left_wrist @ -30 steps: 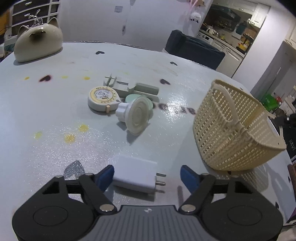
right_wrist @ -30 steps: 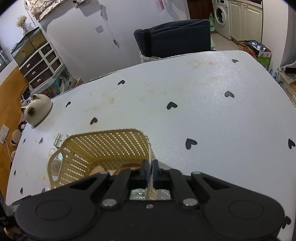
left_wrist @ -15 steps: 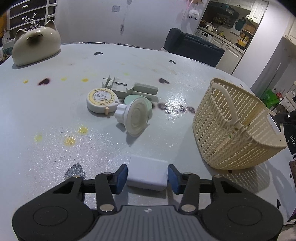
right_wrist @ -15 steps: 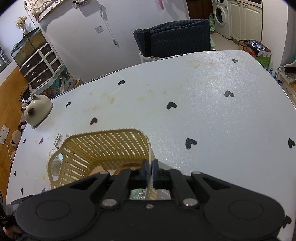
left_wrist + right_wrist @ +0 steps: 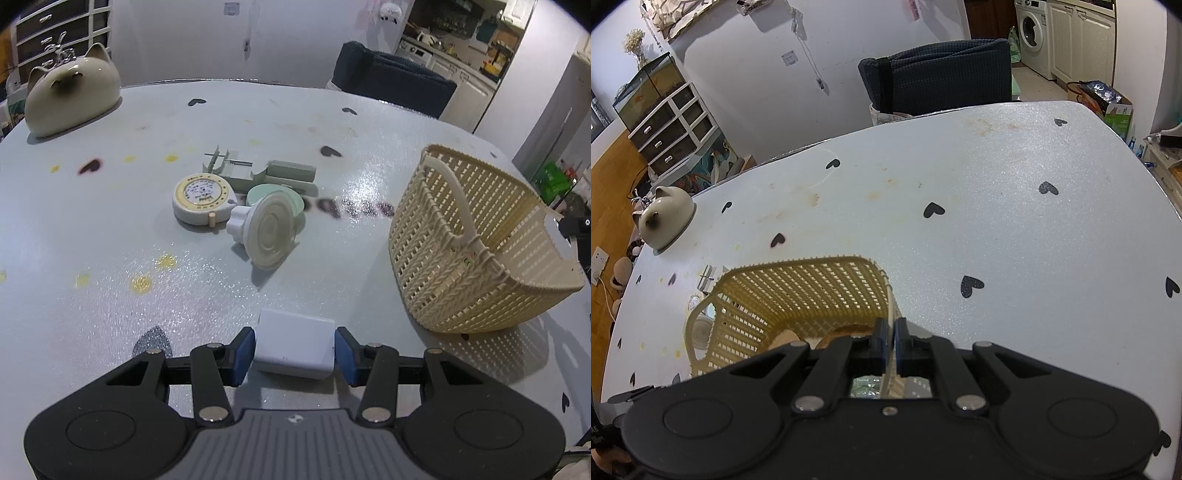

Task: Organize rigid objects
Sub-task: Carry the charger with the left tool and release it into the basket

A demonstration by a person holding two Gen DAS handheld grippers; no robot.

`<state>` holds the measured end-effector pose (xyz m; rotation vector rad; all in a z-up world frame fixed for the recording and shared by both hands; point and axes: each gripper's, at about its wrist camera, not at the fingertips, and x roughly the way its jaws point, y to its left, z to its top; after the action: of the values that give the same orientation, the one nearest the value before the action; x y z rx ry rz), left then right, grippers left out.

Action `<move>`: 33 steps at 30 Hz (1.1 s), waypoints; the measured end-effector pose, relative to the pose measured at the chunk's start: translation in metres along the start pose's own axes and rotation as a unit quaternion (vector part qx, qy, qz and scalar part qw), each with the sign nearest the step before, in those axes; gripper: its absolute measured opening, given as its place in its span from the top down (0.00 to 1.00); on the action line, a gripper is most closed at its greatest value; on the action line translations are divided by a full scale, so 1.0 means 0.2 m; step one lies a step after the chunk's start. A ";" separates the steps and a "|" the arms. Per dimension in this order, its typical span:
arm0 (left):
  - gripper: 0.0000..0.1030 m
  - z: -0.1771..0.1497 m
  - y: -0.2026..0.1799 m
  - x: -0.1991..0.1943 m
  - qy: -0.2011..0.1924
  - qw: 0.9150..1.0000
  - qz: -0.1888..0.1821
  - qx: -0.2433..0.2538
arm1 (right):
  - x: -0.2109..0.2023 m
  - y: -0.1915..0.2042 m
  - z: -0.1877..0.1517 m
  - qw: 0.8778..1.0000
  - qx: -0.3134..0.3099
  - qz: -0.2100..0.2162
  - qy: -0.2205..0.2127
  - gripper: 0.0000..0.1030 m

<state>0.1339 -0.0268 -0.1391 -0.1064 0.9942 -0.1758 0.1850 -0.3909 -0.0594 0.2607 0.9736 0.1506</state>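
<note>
On the speckled bench (image 5: 110, 258), your left gripper (image 5: 294, 349) pinches a smooth white boxy charger (image 5: 295, 345) between blue pads. Your right gripper (image 5: 891, 343) clamps tight on the rim of the woven cream plastic basket (image 5: 798, 291), right of the round tape measure (image 5: 201, 199).

The left tool (image 5: 294, 350) has its blue pads (image 5: 243, 349) pressed against both sides of a white charger block (image 5: 295, 343), low over the tabletop (image 5: 92, 258). Further off lie a round tape measure (image 5: 201, 197), a white knobbed disc (image 5: 267, 232) tipped on its edge, and a pale green clip-like piece (image 5: 273, 173). A cream woven basket (image 5: 472, 251) stands to the right, and a ceramic cat (image 5: 72, 98) sits at the far left.
</note>
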 end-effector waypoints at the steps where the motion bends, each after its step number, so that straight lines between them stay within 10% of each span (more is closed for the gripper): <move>1: 0.53 0.01 -0.01 0.00 0.002 1.000 0.002 0.003 | 0.00 0.00 0.00 1.000 -0.001 0.000 0.000 0.95; 22: 0.53 0.26 -0.15 -0.32 -0.110 0.992 -0.036 -0.050 | 0.00 0.01 0.00 1.000 -0.008 -0.006 0.000 0.95; 33: 0.53 0.38 -0.47 -0.21 -0.103 0.991 -0.079 -0.027 | 0.00 0.02 0.00 1.000 -0.007 -0.007 -0.001 0.96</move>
<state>0.1663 -0.1105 -0.0474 -0.2496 0.7852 -0.2778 0.1845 -0.3881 -0.0581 0.2410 0.9722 0.1439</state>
